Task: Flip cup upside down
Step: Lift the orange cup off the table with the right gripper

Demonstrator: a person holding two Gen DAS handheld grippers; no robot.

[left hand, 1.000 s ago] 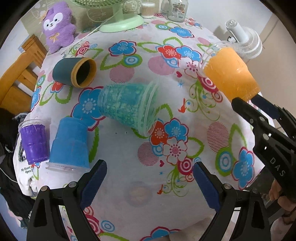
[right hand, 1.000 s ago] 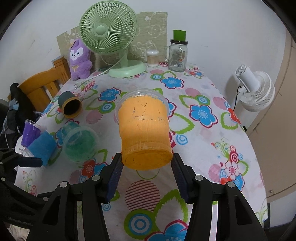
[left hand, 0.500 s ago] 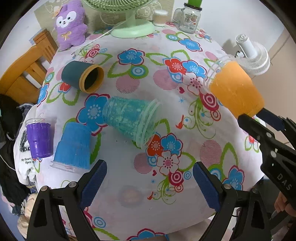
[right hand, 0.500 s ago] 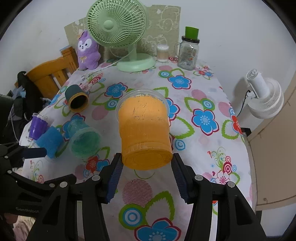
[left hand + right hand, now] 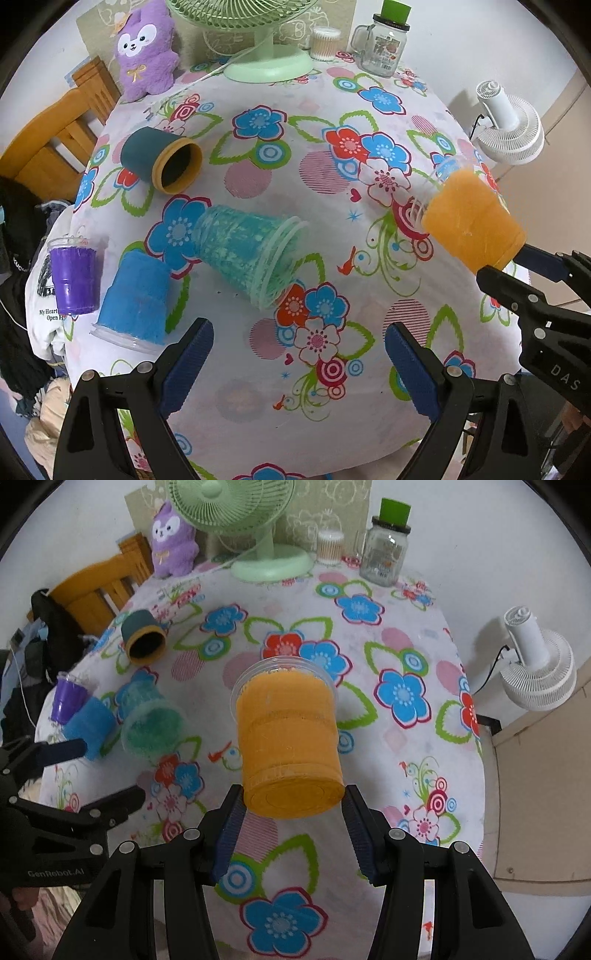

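Observation:
My right gripper is shut on the base of an orange cup and holds it above the table, mouth pointing away toward the table. The same cup shows in the left wrist view at the right, with the right gripper behind it. My left gripper is open and empty over the near table edge. A green cup lies on its side just beyond it. A blue cup stands upside down at the left, a purple cup upright beside it. A dark teal cup lies on its side farther back.
The table has a flowered cloth. At its far edge stand a green fan, a purple plush toy, a glass jar and a small cotton-swab box. A white fan is off the right side. A wooden chair is at the left.
Both grippers have lifted and drawn back from the table, so more of it shows. The orange cup stays gripped, and the cups on the table have not moved.

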